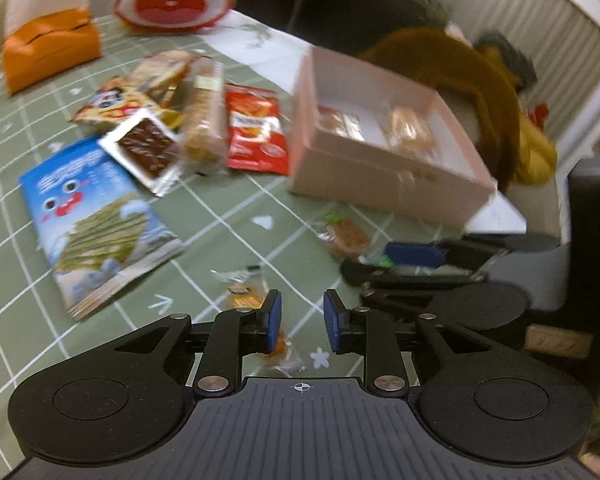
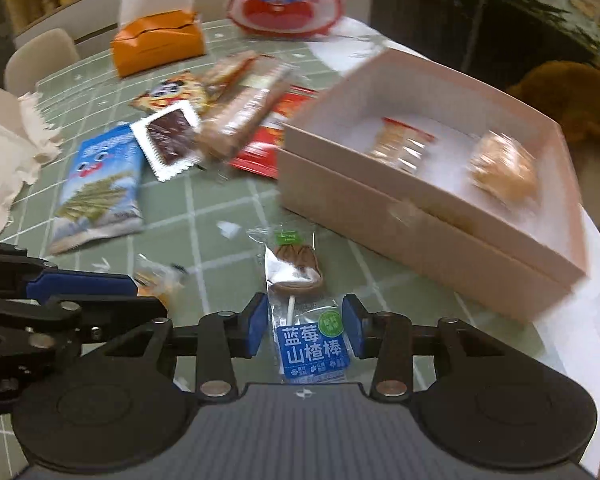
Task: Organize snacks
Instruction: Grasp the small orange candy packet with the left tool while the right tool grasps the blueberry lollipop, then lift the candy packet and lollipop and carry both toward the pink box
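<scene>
On the green checked worktop [image 2: 204, 208], a blue seaweed packet [image 2: 100, 188] lies far left, a pile of snack packs [image 2: 236, 120] beside it. The left claw [image 1: 302, 322] hangs with jaws slightly apart, empty, over a small orange candy [image 1: 278, 346]. The right claw [image 2: 306, 330] is clamped on a wrapped lollipop [image 2: 300, 292]. The pink box [image 2: 432, 236] sits to the right, two snacks inside.

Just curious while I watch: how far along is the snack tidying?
Early on. Two snacks already lie in the pink box. The right gripper has its pads at a wrapped lollipop. The left gripper holds nothing. A blue packet, a red packet, a small candy and others wait on the table.
</scene>
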`<control>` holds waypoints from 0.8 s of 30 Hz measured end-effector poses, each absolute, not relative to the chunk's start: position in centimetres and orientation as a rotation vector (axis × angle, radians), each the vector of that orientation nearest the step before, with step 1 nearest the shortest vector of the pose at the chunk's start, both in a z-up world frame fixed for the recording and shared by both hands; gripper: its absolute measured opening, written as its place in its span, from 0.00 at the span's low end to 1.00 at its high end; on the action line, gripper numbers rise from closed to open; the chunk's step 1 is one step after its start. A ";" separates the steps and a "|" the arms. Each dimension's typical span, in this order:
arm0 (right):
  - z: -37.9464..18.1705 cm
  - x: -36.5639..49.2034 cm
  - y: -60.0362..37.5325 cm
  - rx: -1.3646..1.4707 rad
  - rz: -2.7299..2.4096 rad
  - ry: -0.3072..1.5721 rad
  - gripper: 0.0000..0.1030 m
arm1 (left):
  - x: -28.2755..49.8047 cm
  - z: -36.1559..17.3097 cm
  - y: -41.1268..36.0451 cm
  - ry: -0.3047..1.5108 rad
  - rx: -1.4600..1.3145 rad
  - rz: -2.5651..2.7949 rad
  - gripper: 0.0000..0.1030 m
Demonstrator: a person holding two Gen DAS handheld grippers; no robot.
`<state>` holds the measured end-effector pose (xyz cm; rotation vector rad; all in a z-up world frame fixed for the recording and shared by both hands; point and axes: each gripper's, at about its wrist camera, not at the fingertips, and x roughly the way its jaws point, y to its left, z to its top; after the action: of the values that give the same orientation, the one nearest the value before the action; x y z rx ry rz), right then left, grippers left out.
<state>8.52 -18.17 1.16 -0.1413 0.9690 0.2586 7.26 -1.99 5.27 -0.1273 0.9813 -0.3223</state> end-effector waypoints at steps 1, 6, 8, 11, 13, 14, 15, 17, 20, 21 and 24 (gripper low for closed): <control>1.2 8.3 -18.6 -0.134 0.248 0.967 0.40 | 7.1 5.1 -2.4 0.982 -0.103 -0.325 0.26; 1.1 7.3 -20.2 -0.116 0.213 0.953 0.42 | 6.6 4.7 -3.0 0.943 0.002 -0.306 0.27; 1.1 7.0 -20.4 -0.108 0.196 0.949 0.46 | 6.8 4.8 -2.4 0.937 -0.002 -0.286 0.27; 0.9 6.6 -20.6 -0.088 0.176 0.943 0.53 | 7.2 4.8 -1.2 0.929 -0.019 -0.247 0.27; 0.8 6.3 -20.5 -0.084 0.171 0.938 0.61 | 7.3 4.9 -0.3 0.919 -0.026 -0.222 0.27; 0.7 6.1 -20.3 -0.085 0.171 0.936 0.63 | 7.3 4.9 0.0 0.913 -0.025 -0.211 0.27; 0.7 6.0 -20.1 -0.086 0.171 0.932 0.67 | 7.3 4.9 0.4 0.906 -0.021 -0.195 0.27; 0.5 5.7 -19.8 -0.080 0.166 0.923 0.71 | 7.3 4.7 1.3 0.909 -0.020 -0.148 0.29; 0.3 5.2 -19.3 -0.079 0.166 0.913 0.79 | 7.2 4.3 3.1 0.918 -0.116 -0.155 0.29; 0.2 5.1 -19.2 -0.078 0.165 0.909 0.82 | 7.0 4.3 3.7 0.920 -0.153 -0.165 0.29; 0.1 4.9 -19.0 -0.074 0.158 0.900 0.84 | 6.4 4.4 5.6 0.908 -0.265 -0.173 0.29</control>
<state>4.93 -18.96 0.07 -0.0738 0.8998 0.1583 6.37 5.60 4.43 -0.2653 0.9080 -0.1730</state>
